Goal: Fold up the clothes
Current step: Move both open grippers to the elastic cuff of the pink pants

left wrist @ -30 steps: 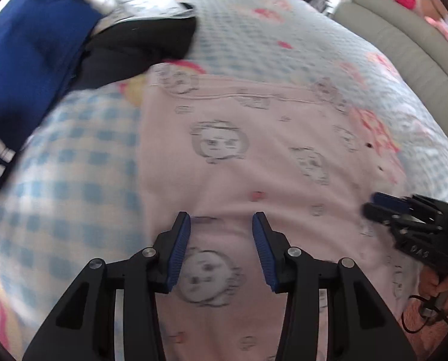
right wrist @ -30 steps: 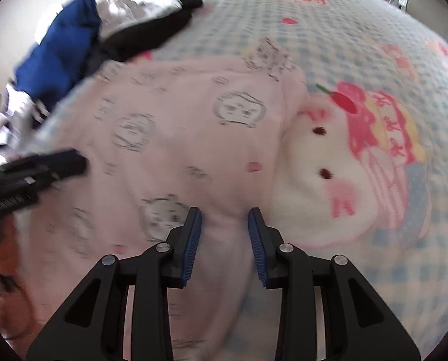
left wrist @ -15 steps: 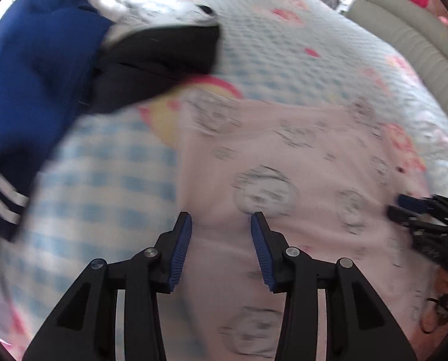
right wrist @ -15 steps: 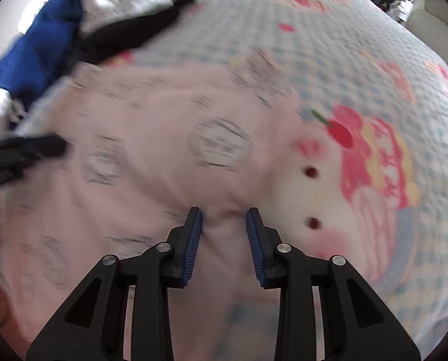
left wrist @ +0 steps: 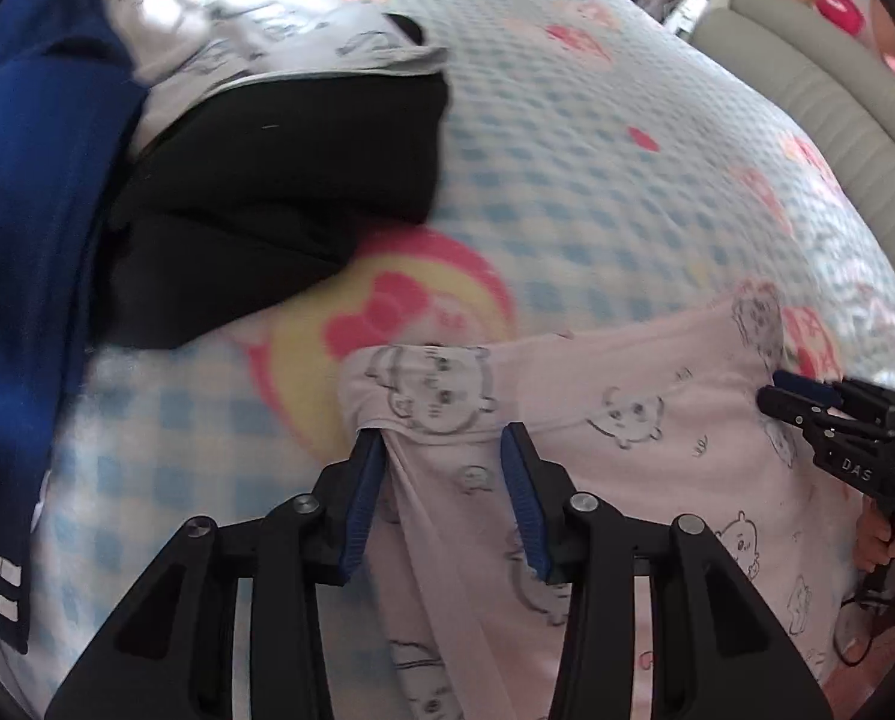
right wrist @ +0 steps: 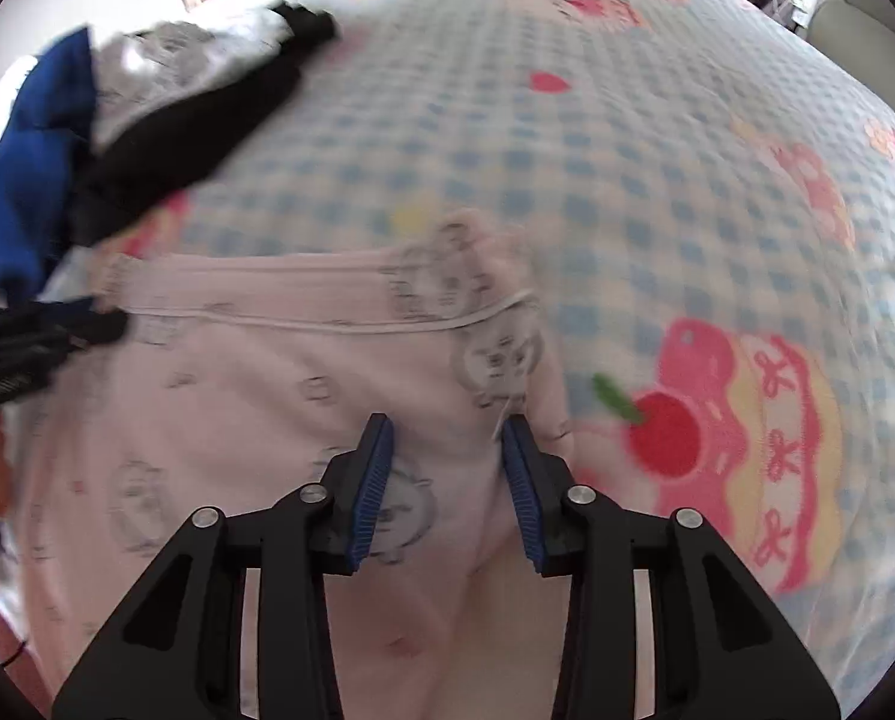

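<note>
The pink pajama garment (left wrist: pixel 597 480) lies on the bed (left wrist: pixel 597 180) under both tools, left tool (left wrist: pixel 441 480) and right tool (right wrist: pixel 447 456) spread apart (nothing gripped); folding looks barely begun, pile beyond untouched.

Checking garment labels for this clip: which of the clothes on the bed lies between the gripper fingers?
The pink garment with cartoon faces; both the left gripper and right gripper straddle it. The black garment and blue garment lie piled farther back.
</note>
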Motion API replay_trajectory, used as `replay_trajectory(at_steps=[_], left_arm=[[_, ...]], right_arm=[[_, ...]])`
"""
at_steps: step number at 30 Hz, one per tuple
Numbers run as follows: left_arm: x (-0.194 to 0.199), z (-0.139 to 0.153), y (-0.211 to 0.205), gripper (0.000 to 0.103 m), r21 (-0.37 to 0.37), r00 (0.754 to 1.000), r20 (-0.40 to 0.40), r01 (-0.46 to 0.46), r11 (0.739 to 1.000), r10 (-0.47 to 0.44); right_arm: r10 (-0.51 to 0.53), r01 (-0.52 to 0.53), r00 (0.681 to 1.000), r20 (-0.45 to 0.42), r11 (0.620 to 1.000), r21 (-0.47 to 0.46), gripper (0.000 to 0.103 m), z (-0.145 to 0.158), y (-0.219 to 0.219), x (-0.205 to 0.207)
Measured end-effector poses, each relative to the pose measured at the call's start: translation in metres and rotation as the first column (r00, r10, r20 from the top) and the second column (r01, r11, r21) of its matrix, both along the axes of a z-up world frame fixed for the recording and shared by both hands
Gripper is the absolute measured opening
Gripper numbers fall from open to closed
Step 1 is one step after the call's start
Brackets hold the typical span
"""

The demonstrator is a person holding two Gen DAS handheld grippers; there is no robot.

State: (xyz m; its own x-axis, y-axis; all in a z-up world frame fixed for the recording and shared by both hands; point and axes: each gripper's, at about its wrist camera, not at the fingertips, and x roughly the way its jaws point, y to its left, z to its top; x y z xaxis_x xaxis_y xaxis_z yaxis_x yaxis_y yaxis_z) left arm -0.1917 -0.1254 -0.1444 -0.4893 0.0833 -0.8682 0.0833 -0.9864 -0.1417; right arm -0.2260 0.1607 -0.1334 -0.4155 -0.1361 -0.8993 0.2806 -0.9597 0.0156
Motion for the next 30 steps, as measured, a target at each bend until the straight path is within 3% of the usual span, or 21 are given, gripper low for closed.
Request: replay_trajectory(at_steps=[2,5,8,13,15,17,20,23,25,28,30], left_arm=[[0.009,0.006,-0.012,0.043,-0.057,0.998,-0.012,-0.067,0.996,0.067],[0.034,0.024,-0.02,0.044,0.061,0.997,-0.058,-0.053,0.997,0.057],[0.064,0.035,0.001,0.046,0.109,0.995,-0.098,0.017,0.994,-0.006],[0.109,0.02,0.04,0.046,0.185,0.992,-0.091,0.104,0.977,-0.088],[0.118,0.004,0.044,0.046,0.161,0.997,-0.029,0.076,0.984,-0.072],[0.127,-0.007,0.039,0.045,0.107,0.999,0.032,0.026,0.994,-0.03],[0.148,0.006,0.022,0.045,0.085,0.996,0.044,-0.085,0.993,0.081],[0.177,0.021,0.021,0.046,0.221,0.996,-0.01,-0.083,0.972,0.088],[0.19,0.023,0.039,0.046,0.277,0.999,-0.037,-0.008,0.961,0.019],[0.202,0.016,0.065,0.047,0.228,0.998,-0.028,0.058,0.972,-0.053],[0.204,0.004,0.069,0.047,0.163,0.998,0.042,0.03,0.986,-0.037]], right_arm=[[-0.05,0.052,0.998,-0.036,0.997,0.051,0.019,0.006,0.008,0.003],[-0.098,0.104,0.992,-0.079,0.991,0.084,0.031,0.017,0.019,0.01],[-0.061,0.056,0.997,-0.05,0.995,-0.084,0.032,0.038,0.022,0.038],[0.08,-0.085,0.996,-0.033,0.98,-0.179,0.035,0.044,-0.01,0.111],[0.115,-0.113,0.993,0.0,0.976,-0.187,0.035,0.032,-0.019,0.131],[0.112,-0.108,0.993,0.028,0.986,-0.128,0.035,0.016,-0.02,0.143],[0.052,-0.049,0.998,0.028,0.996,-0.081,0.035,0.007,-0.008,0.163],[-0.023,0.025,1.0,0.013,0.995,-0.097,0.035,0.02,0.005,0.182],[-0.019,0.019,1.0,-0.003,0.991,-0.13,0.037,0.028,0.005,0.197],[0.022,-0.02,1.0,0.007,0.979,-0.203,0.041,0.029,0.0,0.213],[0.031,-0.025,0.999,0.027,0.982,-0.188,0.041,0.018,-0.003,0.219]])
